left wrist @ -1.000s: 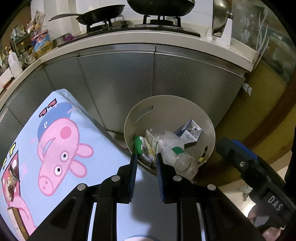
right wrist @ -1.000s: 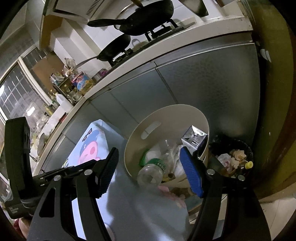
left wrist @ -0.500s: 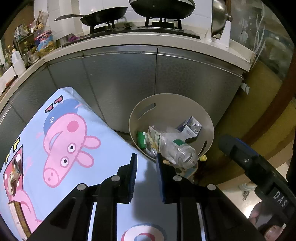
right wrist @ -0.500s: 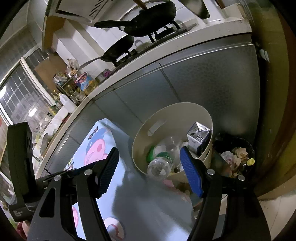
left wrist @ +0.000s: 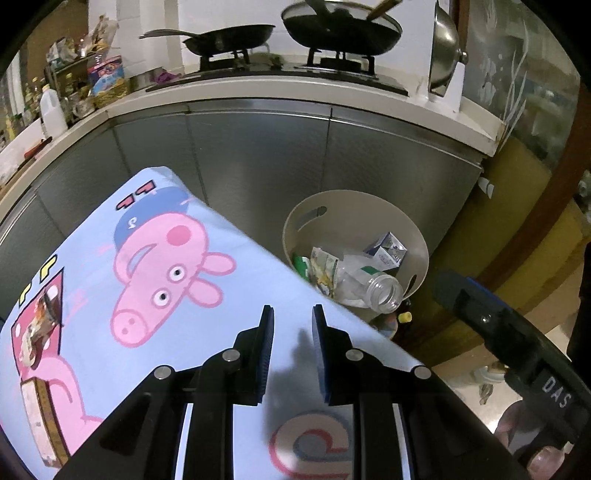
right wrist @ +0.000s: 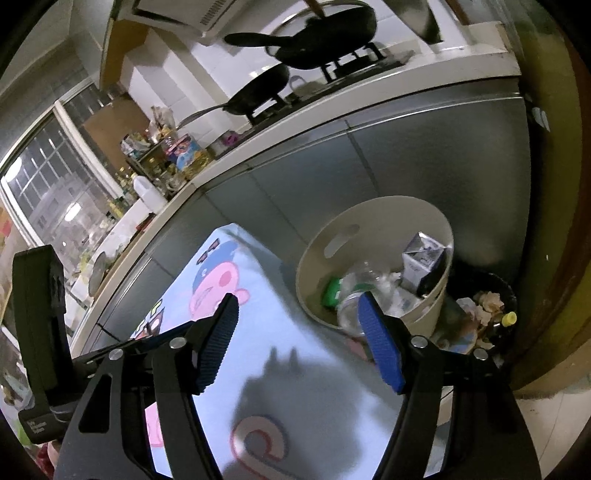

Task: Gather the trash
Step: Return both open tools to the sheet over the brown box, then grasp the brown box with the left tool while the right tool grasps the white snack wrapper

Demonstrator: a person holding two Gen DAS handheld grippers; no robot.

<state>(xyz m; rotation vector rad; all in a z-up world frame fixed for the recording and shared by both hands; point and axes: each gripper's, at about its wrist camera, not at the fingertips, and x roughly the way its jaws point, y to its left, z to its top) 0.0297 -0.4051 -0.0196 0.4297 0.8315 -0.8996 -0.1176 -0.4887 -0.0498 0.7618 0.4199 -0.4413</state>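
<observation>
A beige round bin [left wrist: 354,206] stands on the floor past the table's far edge. It holds a clear plastic bottle [left wrist: 373,286], a small carton [left wrist: 386,251], a crumpled wrapper [left wrist: 323,266] and a green piece [left wrist: 301,264]. The bin also shows in the right wrist view [right wrist: 373,229] with the carton [right wrist: 421,258] and bottle [right wrist: 351,306]. My left gripper [left wrist: 291,314] is empty, jaws a narrow gap apart, above the table's blue Peppa Pig cloth [left wrist: 155,266]. My right gripper [right wrist: 299,310] is open wide and empty above the same cloth [right wrist: 280,350].
Steel cabinet fronts [left wrist: 258,155] run behind the bin, under a counter with a stove and black pans [left wrist: 340,26]. A dark bin with crumpled trash [right wrist: 487,306] sits right of the beige bin. Bottles and jars [left wrist: 74,85] crowd the counter's left end.
Both grippers have drawn back from the bin and risen over the table, so the bin looks smaller and farther. The jaw openings are unchanged.
</observation>
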